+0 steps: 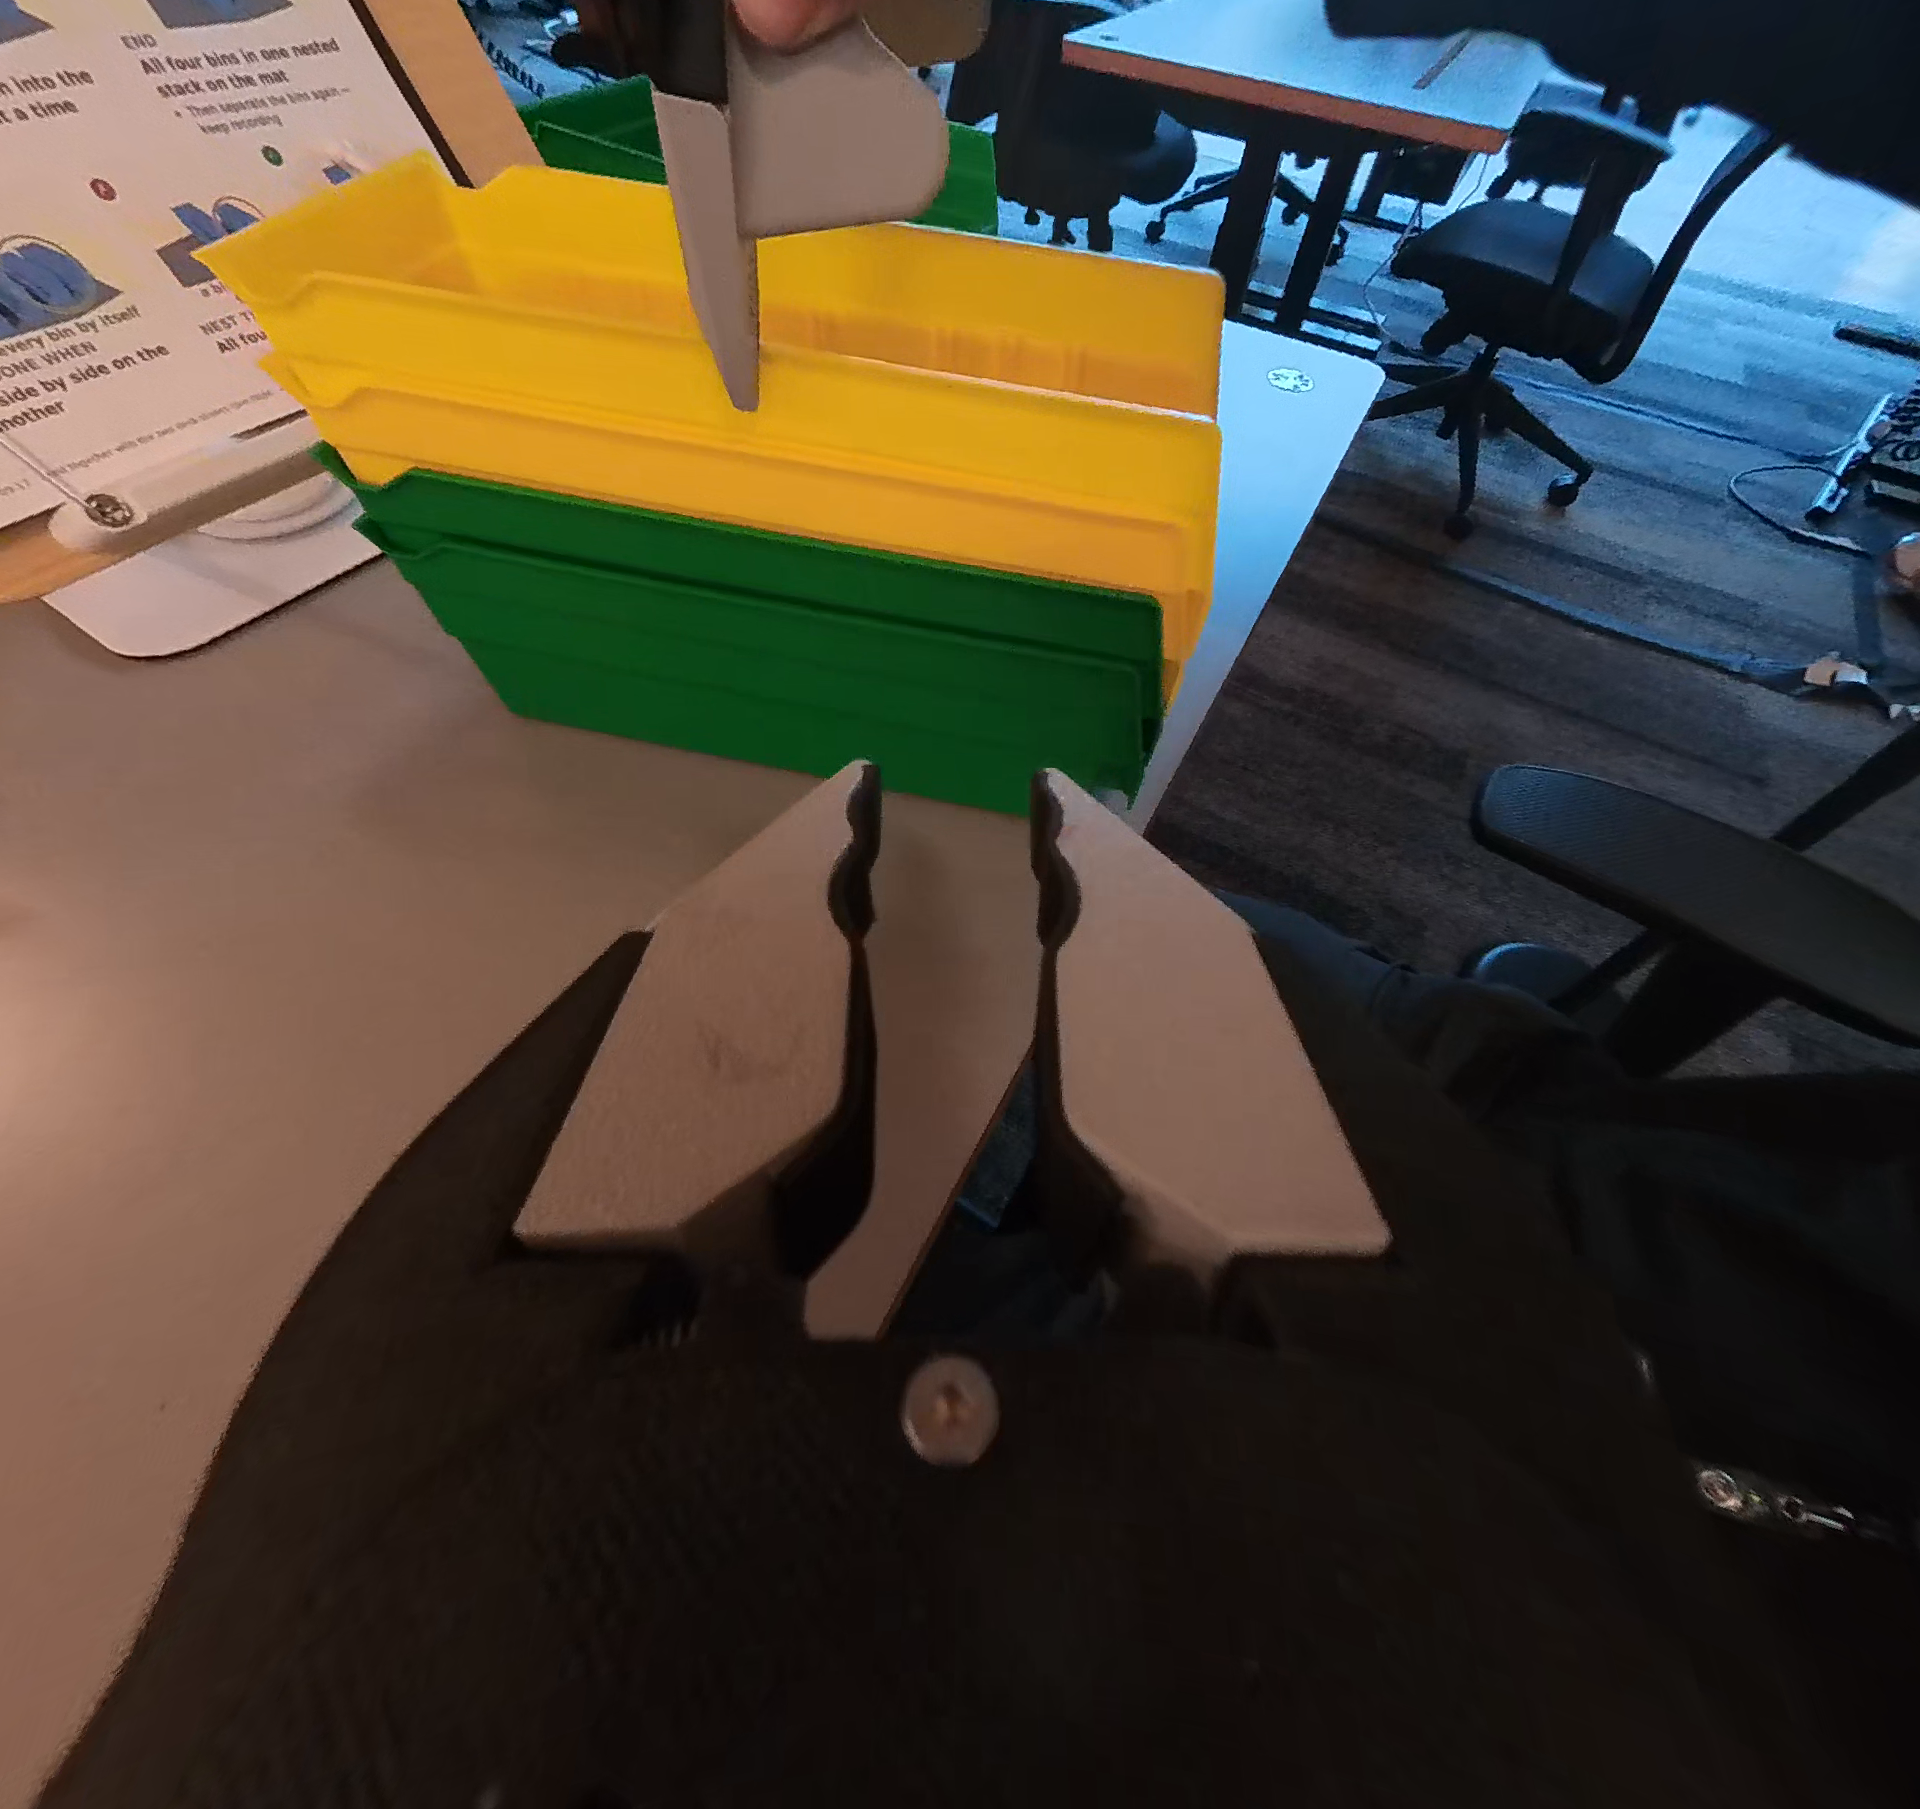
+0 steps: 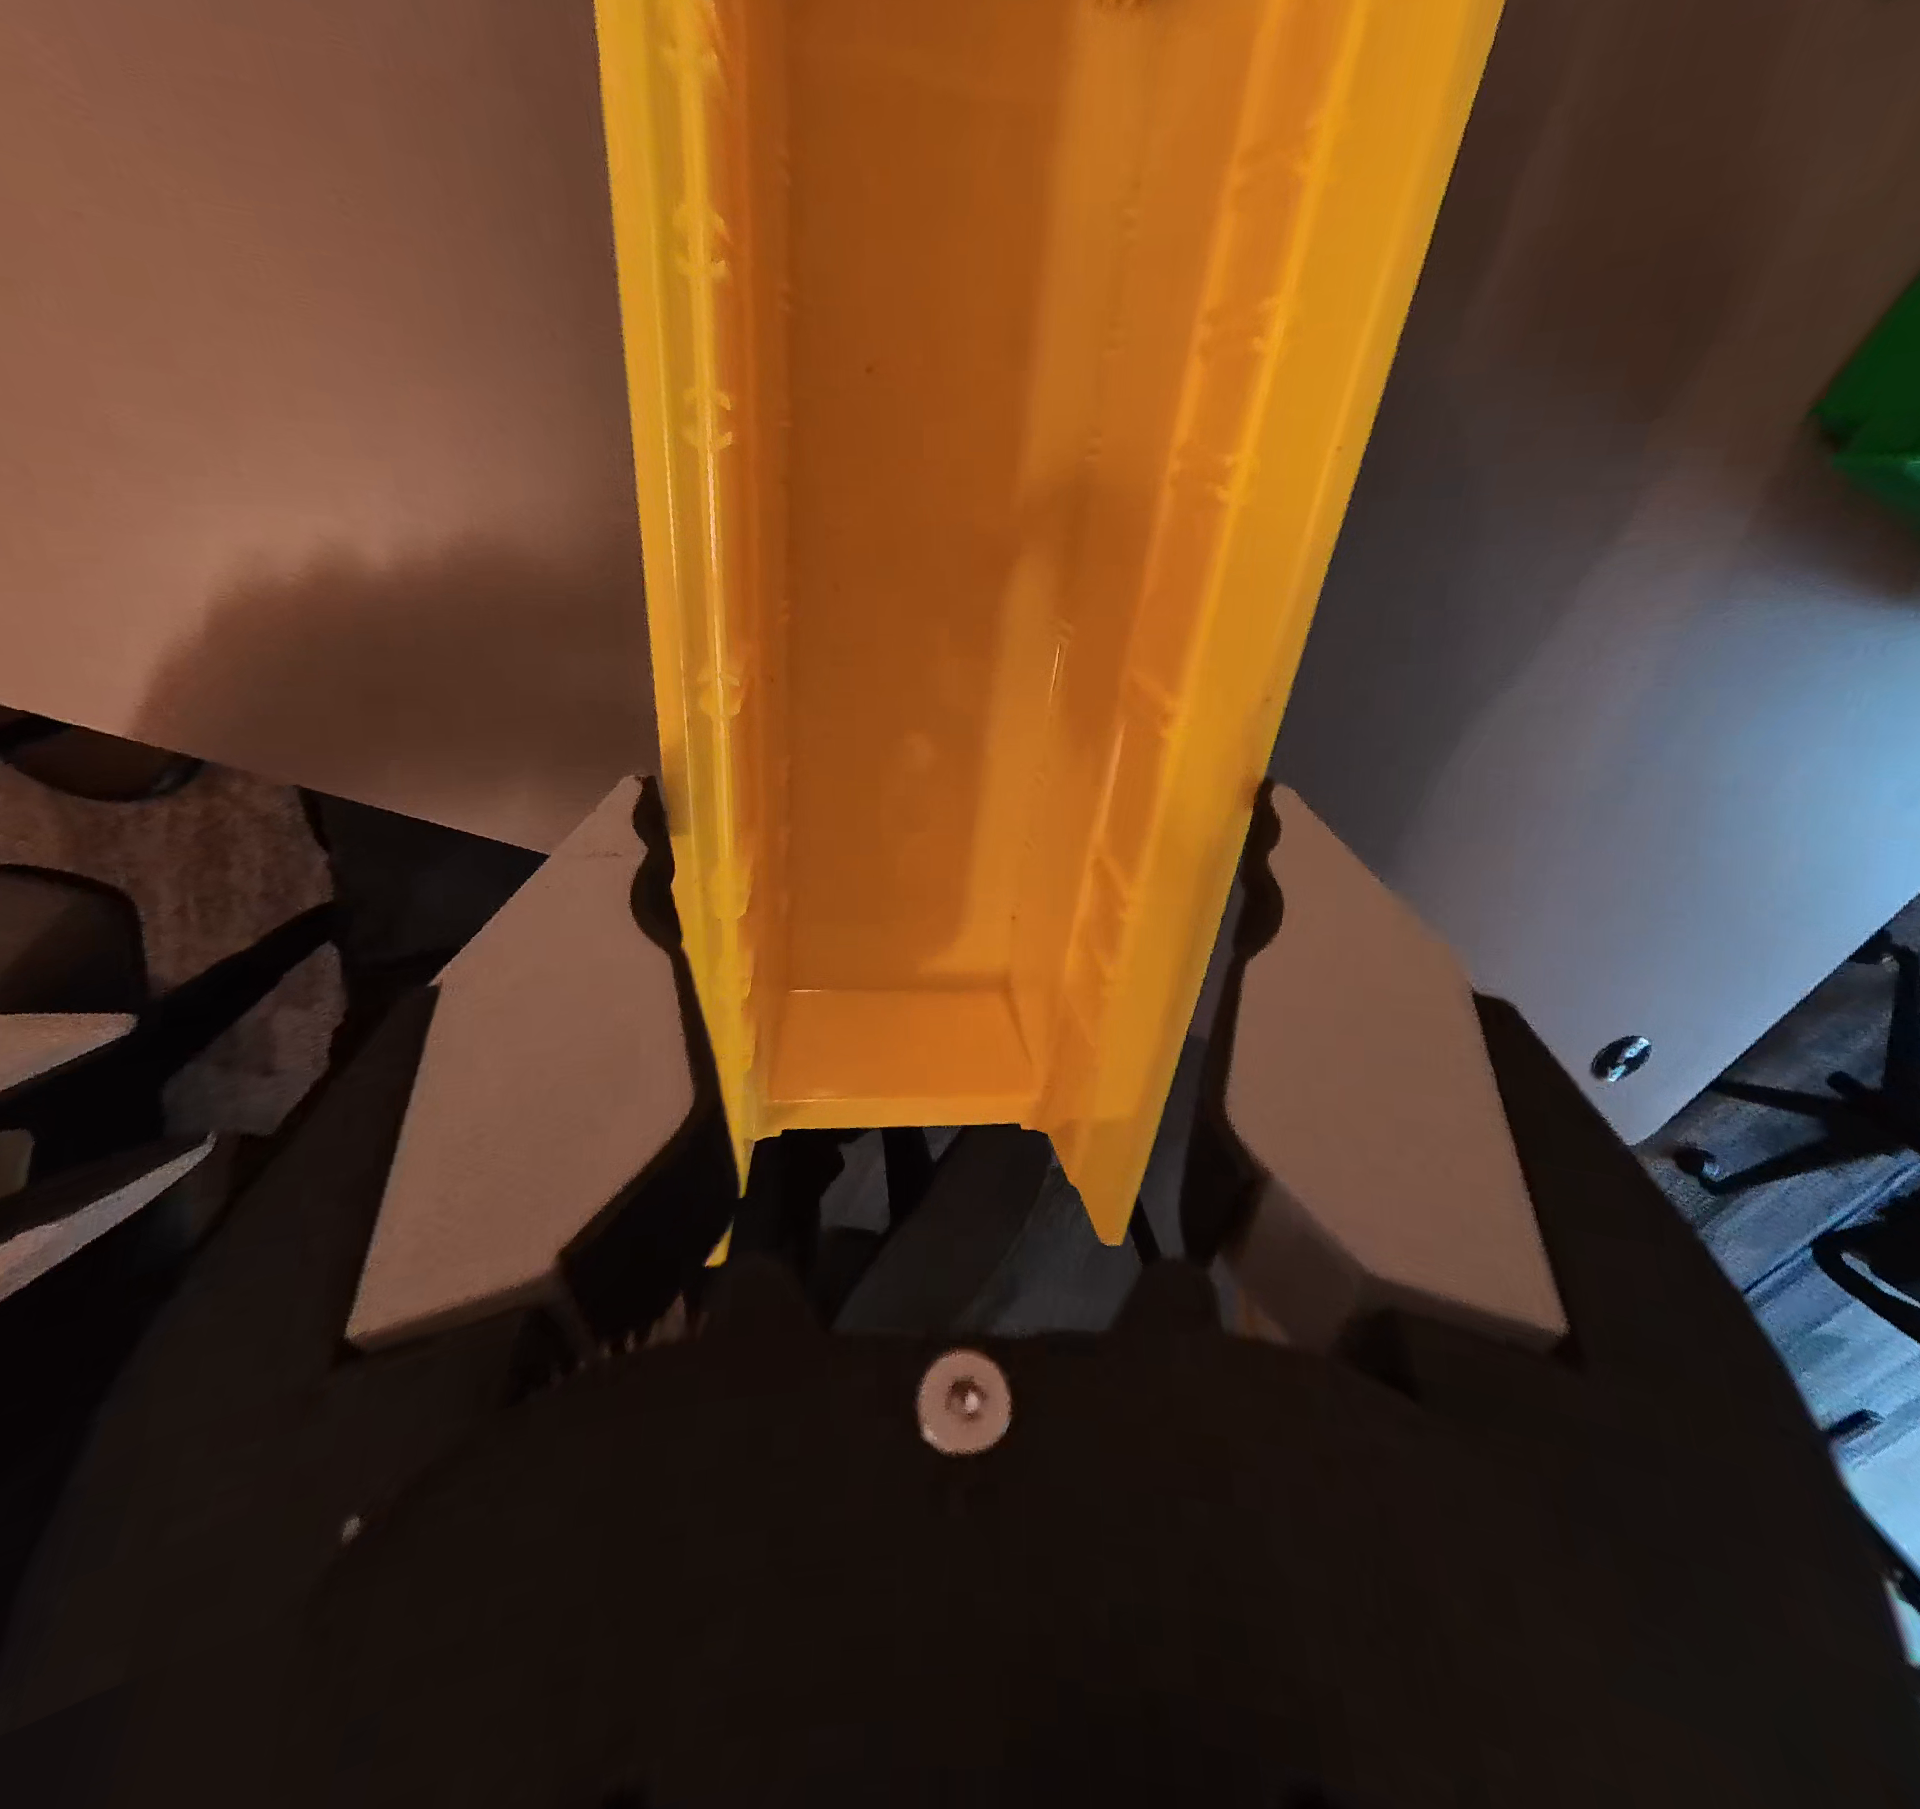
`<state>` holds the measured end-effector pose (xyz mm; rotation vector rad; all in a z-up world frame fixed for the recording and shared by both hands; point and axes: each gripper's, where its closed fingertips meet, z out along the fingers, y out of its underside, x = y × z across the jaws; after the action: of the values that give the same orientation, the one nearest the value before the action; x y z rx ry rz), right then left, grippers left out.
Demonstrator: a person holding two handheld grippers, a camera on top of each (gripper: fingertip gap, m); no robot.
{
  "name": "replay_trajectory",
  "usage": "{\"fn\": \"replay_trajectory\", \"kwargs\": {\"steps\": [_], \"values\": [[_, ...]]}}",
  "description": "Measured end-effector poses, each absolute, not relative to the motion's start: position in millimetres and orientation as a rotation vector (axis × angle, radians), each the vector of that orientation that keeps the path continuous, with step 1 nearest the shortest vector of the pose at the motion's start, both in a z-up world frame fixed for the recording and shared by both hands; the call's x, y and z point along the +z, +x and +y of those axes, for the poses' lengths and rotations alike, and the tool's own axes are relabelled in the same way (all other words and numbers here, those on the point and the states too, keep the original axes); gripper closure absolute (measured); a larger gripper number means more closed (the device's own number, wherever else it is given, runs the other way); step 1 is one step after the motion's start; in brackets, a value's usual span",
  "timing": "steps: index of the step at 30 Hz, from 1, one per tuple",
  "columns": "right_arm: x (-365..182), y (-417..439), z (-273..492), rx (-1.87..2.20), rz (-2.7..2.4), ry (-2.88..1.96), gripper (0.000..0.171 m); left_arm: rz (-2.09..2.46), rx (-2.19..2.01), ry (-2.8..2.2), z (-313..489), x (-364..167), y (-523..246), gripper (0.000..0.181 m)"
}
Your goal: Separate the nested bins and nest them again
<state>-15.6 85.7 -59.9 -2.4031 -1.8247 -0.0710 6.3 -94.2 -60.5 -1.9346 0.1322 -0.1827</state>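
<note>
- Landmark: the bin stack (image 1: pixel 790 554), sitting at the table's (image 1: pixel 260 928) right edge; floor drops away just past the stack's right end.
- Count in the left wrist view: two yellow bins on top, at least two green below them, nested. One more green bin (image 1: pixel 613 123) stands apart just behind the stack.
- Top yellow bin (image 2: pixel 997 512) is raised and tilted out of the one under it, left end higher.
- Right gripper (image 2: pixel 951 886) comes down from above the stack, clamped across the top yellow bin's width, one finger on each long wall. Left wrist view shows one finger (image 1: pixel 717 305) outside the near wall.
- Left gripper (image 1: pixel 956 866) is in front of the stack, low, apart from it, holding nothing; jaws at a narrow gap.
- Open room: bare table left of and in front of the stack. A sheet on a stand (image 1: pixel 156 232) sits close to the stack's left rear corner.
- Beyond the right edge: office chairs (image 1: pixel 1538 284), well apart.
</note>
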Motion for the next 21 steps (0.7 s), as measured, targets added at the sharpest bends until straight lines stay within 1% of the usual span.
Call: {"fn": "replay_trajectory", "kwargs": {"steps": [5,9,16,21], "values": [[-72.0,-9.3,84.5,-0.088,-1.818,-2.466,0.053,0.14,-0.177,-1.932,-94.8,-59.4,7.8,0.155],[-71.4,-9.2,86.5,-0.066,-1.834,-2.447,0.059,0.142,-0.179,-1.93,-95.0,-58.5,8.6,0.155],[-73.7,-2.2,84.3,-0.086,-1.913,-2.404,0.051,0.144,-0.178,-1.935,-94.0,-59.9,9.1,0.155],[-69.7,-0.1,83.5,-0.083,-1.92,-2.398,0.058,0.146,-0.176,-1.937,-93.7,-60.6,9.4,0.155]]}}
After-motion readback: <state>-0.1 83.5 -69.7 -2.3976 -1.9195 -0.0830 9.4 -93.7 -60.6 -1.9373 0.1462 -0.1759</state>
